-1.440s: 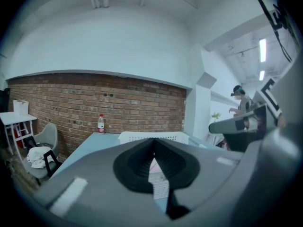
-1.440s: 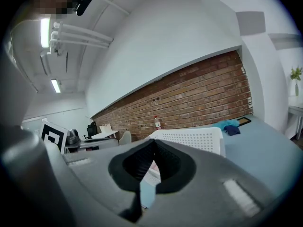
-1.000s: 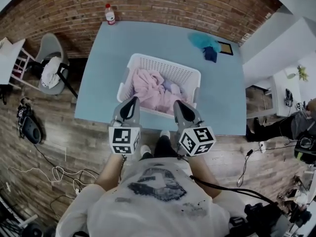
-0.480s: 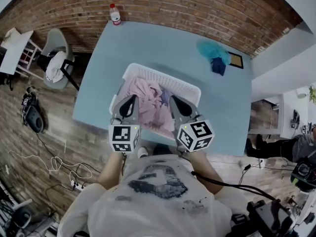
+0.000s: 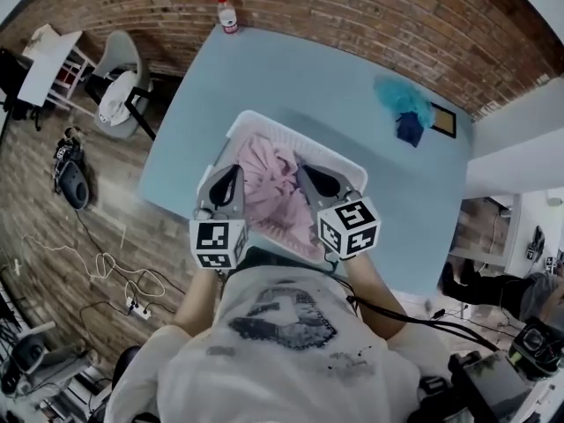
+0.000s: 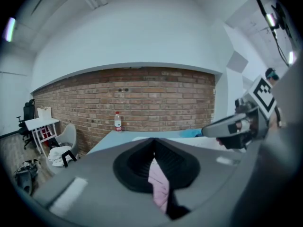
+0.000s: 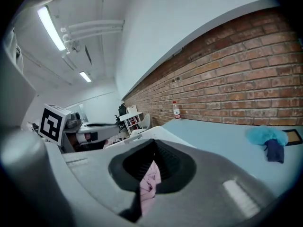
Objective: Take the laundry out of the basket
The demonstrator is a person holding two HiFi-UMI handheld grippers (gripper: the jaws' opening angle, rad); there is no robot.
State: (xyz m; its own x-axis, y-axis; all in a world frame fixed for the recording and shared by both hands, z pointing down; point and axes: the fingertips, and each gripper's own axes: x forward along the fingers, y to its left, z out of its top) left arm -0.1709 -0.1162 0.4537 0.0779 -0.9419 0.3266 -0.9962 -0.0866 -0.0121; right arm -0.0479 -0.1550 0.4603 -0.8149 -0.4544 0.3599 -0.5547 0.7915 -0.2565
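Looking steeply down past a red brick wall (image 5: 352, 16) curving across the top of the frame and onto wood-plank floor (image 5: 79, 236) filling the left side, strewn with cables (image 5: 110, 291). Standing at the near edge of a pale blue table (image 5: 291, 77) taking up the middle of the head view. Leaning over a white slatted basket (image 5: 264, 126) sitting at frame centre, close to the table's near edge. Noting a grey chair (image 5: 119, 55) draped with white cloth at upper left, off the table and beside a white desk (image 5: 48, 60). Finding the pink laundry (image 5: 273, 170) heaped inside the basket, filling the space between the two grippers. Reaching in with the left gripper (image 5: 233, 176) at the basket's near left side, pressing its jaws together on a fold of the pink laundry and showing that fold hanging between the pads in the left gripper view. Reaching in likewise with the right gripper (image 5: 315, 178) just right of centre, clamping its jaws tight on another pink fold, seen trailing from the pinch in the right gripper view. Spotting a teal cloth (image 5: 398, 95) bunched against a dark blue piece (image 5: 410, 130) at the table's upper right, well apart from the basket. Spotting a small capped bottle (image 5: 228, 14) standing upright at the table's far edge by the wall, top of the frame left of centre.
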